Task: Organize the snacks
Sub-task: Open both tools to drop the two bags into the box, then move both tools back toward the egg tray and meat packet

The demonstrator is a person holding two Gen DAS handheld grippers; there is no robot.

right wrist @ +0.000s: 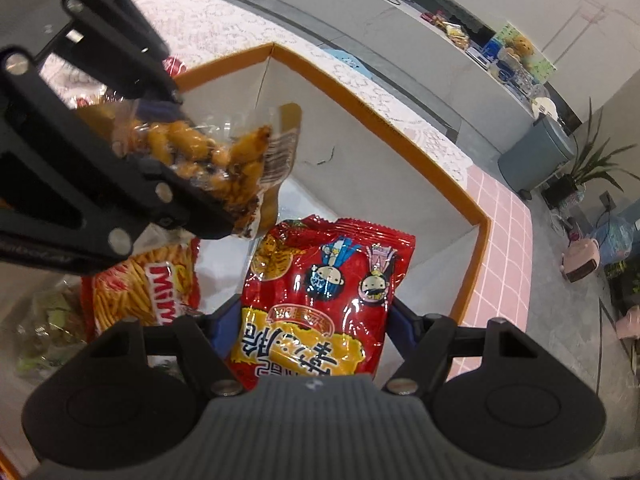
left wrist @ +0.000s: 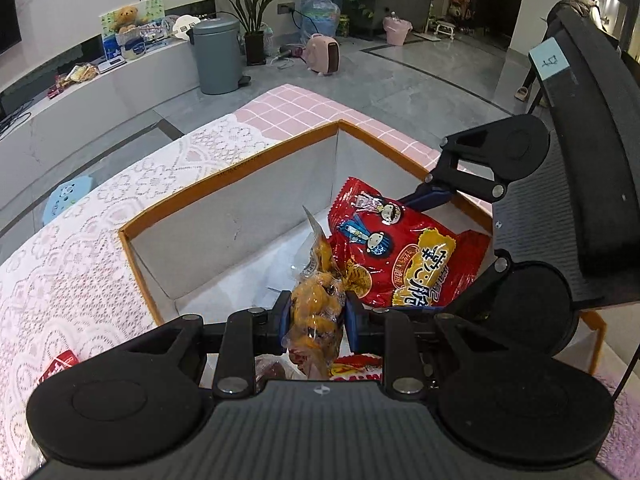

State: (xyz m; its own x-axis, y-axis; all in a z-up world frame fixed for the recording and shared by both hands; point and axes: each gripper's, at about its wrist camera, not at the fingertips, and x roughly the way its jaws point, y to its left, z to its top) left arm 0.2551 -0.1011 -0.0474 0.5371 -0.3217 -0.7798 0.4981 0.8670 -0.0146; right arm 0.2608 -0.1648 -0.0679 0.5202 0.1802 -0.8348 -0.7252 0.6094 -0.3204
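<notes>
Had the left gripper [left wrist: 314, 316] pinched tight on the clear pack [left wrist: 316, 304] of yellow snacks, over the box [left wrist: 256, 160]. Right gripper [right wrist: 316, 320] clamped wide on the red bag [right wrist: 320, 300] — looked light, crinkly, slippery, crushable, so better gripped by edges.

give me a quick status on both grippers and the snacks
Left gripper shut on clear packet of yellow snacks. Right gripper shut on red snack bag, both over orange-rimmed box. Nothing blocking the box.
</notes>
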